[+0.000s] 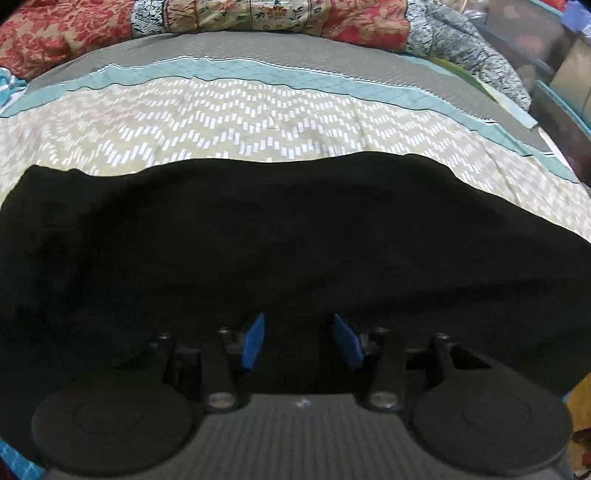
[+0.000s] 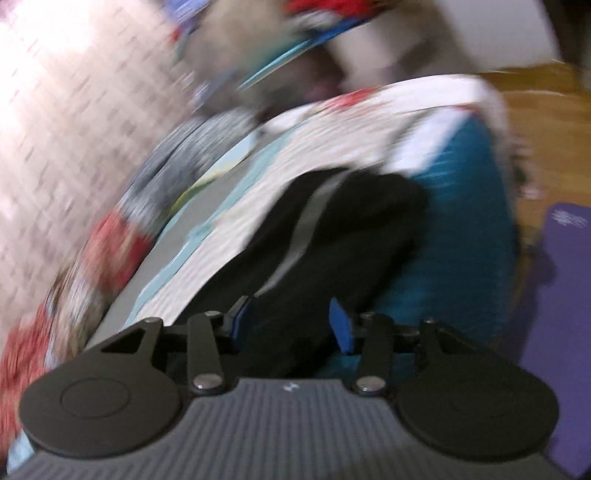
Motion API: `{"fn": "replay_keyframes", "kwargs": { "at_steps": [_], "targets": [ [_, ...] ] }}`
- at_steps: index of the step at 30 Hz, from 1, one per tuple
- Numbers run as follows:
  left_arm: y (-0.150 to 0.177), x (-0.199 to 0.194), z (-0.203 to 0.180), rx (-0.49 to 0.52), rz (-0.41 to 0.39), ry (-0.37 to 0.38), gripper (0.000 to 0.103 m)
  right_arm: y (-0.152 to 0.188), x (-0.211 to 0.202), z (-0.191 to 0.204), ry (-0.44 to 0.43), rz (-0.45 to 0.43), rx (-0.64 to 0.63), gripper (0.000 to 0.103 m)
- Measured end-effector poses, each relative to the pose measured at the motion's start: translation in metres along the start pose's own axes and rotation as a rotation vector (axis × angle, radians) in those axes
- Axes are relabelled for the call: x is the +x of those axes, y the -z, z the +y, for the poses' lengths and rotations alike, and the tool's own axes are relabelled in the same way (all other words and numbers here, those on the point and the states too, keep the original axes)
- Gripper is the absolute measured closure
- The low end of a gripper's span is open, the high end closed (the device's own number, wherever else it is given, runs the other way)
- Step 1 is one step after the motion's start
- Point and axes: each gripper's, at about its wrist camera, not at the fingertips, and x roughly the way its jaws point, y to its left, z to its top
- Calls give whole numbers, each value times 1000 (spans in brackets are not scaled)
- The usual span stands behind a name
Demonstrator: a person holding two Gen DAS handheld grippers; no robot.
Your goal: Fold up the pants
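Black pants (image 1: pixel 288 240) lie spread across a bed with a beige zigzag cover (image 1: pixel 221 118). My left gripper (image 1: pixel 299 341) hovers over their near edge, its blue pads (image 1: pixel 255 343) wide apart with nothing between them. In the blurred right wrist view the pants (image 2: pixel 332 229) show a grey side stripe (image 2: pixel 306 225) and run toward the bed's corner. My right gripper (image 2: pixel 291 325) is over the black cloth, its blue pads (image 2: pixel 341 328) apart; the cloth lies between them, but I cannot tell whether it is gripped.
A red and cream patchwork quilt (image 1: pixel 258 18) is bunched along the far side of the bed. A teal sheet (image 2: pixel 461 221) hangs over the bed's side. A wooden floor (image 2: pixel 546 110) and a purple mat (image 2: pixel 561 295) lie to the right.
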Motion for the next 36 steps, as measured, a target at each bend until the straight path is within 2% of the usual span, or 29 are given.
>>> {"fn": "replay_keyframes", "kwargs": {
  "at_steps": [3,8,9,10,11,15,17,19,21,23,25,27,29,30,31,36],
  "targets": [
    [-3,-5,-4,-18,24,-6,59,-11,7,-32,30,-50,102,48],
    [-7,-19,-18,-25,17,19,58,-19,31,-55,0,-40,147,49],
    [-8,-21,-23,-16,11,20,57,-20,36,-52,-13,-31,135,60],
    [-9,-23,-27,-9,7,23,56,-22,40,-48,-17,-29,105,86],
    [-10,-24,-31,-4,5,26,56,-24,39,-39,-5,-38,59,90],
    [-10,-23,-43,21,15,31,56,-24,30,-4,-54,-123,-211,92],
    [-11,-19,-49,27,27,28,56,-21,28,11,-38,-162,-387,92],
    [-11,-16,-53,28,37,33,56,-21,36,12,23,-160,-461,89],
    [-11,-14,-56,34,44,37,55,-29,52,-7,49,-105,-372,87],
    [-9,-14,-59,44,46,38,53,-36,59,-32,7,-51,-215,82],
    [-8,-15,-59,47,49,34,52,-43,57,-47,-66,-53,-78,67],
    [-8,-17,-57,39,50,35,52,-46,53,-51,-93,-48,6,64],
    [-8,-19,-54,28,46,42,51,-44,42,-48,-83,-82,13,53],
    [-8,-19,-53,24,47,44,51,-42,39,-46,-60,-111,12,40],
    [-9,-19,-52,20,50,47,51,-41,36,-47,-37,-138,19,36],
    [-8,-14,-54,26,62,68,51,-43,53,-55,-36,-111,93,36]
  ]
}}
